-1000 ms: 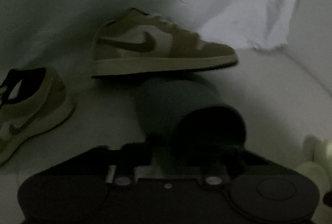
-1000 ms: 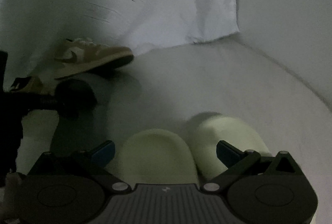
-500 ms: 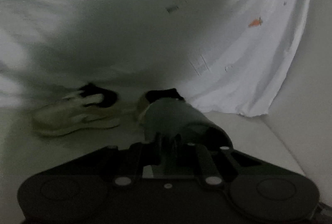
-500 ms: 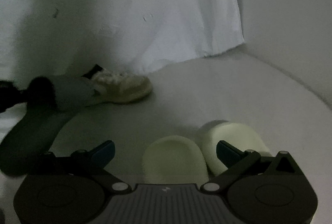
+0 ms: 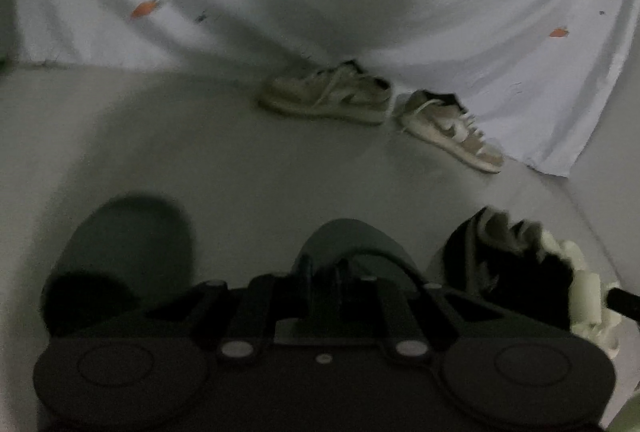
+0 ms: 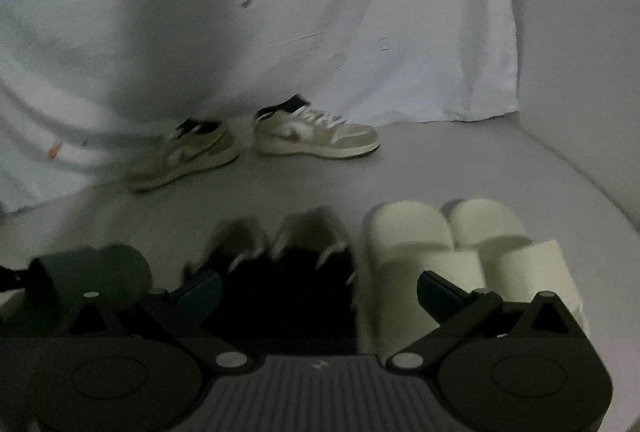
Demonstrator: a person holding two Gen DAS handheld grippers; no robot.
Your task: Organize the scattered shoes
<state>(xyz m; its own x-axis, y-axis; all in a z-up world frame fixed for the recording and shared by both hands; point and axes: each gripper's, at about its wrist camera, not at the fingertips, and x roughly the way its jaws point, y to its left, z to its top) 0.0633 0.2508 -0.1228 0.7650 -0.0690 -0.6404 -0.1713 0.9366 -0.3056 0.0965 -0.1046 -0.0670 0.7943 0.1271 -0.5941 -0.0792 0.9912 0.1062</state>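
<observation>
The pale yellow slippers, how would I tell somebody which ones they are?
Start at the white sheet with little orange carrots hanging at the back, then come forward over the grey floor to the row of shoes nearest the right gripper. The pale yellow foam slippers sit at the row's right end, beside the dark furry shoes. They are the only light, smooth, lace-free pair.
</observation>
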